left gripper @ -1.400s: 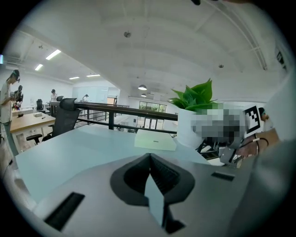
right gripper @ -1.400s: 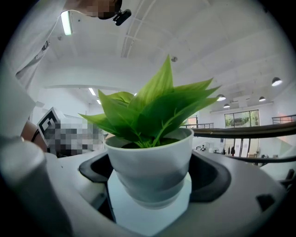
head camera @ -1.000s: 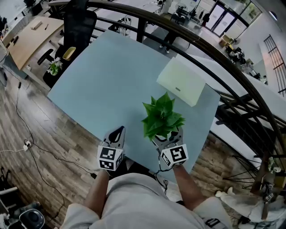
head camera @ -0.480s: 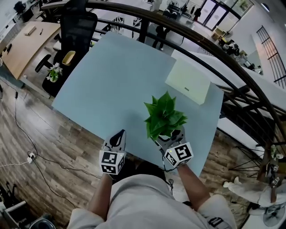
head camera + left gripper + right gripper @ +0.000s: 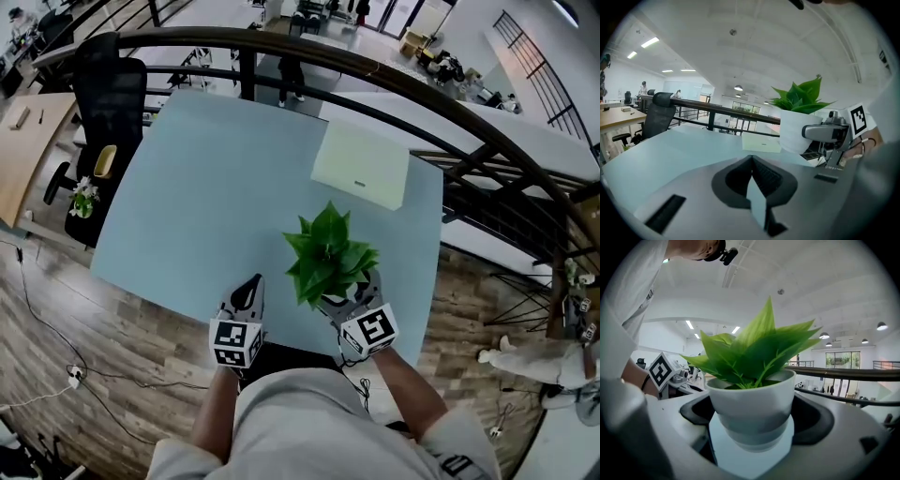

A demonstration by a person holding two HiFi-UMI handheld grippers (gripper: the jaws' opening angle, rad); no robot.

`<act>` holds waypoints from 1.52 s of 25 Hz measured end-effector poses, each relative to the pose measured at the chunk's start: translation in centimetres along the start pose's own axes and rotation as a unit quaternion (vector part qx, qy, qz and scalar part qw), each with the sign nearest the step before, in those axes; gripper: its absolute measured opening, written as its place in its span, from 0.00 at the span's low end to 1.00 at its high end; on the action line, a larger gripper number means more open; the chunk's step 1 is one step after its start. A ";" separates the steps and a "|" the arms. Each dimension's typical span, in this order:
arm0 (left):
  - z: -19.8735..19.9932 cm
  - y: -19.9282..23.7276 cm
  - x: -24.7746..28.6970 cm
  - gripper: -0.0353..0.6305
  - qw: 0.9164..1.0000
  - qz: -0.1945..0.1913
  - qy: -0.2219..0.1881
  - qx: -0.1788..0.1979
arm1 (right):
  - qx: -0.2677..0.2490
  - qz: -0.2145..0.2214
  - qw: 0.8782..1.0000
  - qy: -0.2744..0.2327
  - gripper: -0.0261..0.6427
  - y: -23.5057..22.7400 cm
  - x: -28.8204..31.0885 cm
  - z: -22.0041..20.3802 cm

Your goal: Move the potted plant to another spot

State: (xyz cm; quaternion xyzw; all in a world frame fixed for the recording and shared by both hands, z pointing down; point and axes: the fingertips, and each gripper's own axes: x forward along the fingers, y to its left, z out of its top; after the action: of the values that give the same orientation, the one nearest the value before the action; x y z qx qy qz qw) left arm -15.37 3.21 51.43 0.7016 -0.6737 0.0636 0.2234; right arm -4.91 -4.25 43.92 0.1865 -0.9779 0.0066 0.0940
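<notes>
One potted plant (image 5: 326, 255), green leaves in a white pot, is clamped between the right gripper's (image 5: 354, 298) jaws near the table's (image 5: 206, 187) near right edge. The left gripper (image 5: 247, 292), jaws pressed together on nothing, is just to its left. A white box (image 5: 361, 166) lies farther back.

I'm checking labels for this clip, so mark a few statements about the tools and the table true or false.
1. The right tool grips the potted plant. True.
2. The left tool holds the white box. False: its jaws are shut on nothing, and the white box lies at the far side of the table.
3. The potted plant stands on the white box. False: they are apart.
4. A black chair stands beyond the table's far left corner. True.
</notes>
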 end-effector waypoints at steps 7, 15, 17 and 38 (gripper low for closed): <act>1.7 -1.4 5.0 0.07 0.999 -0.023 0.024 0.027 | 0.009 -0.015 1.000 -0.012 0.79 -5.1 -1.0 -1.0; 1.4 -3.0 8.5 0.07 0.997 -0.047 0.054 0.034 | 0.079 -0.057 0.995 0.002 0.79 -9.1 -1.9 -4.2; 1.5 -2.6 9.3 0.07 0.997 -0.050 0.056 0.032 | 0.075 -0.062 0.995 0.003 0.79 -9.5 -1.6 -4.1; 0.0 6.8 7.7 0.07 0.994 -0.058 0.088 0.021 | 0.111 -0.033 0.993 0.036 0.79 -3.3 8.2 -4.6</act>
State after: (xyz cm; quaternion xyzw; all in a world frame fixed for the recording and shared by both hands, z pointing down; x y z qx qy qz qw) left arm -21.38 -3.86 55.97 0.7357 -0.6083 0.1263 0.2699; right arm -10.37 -10.12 49.92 0.2273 -0.9605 0.1191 0.1076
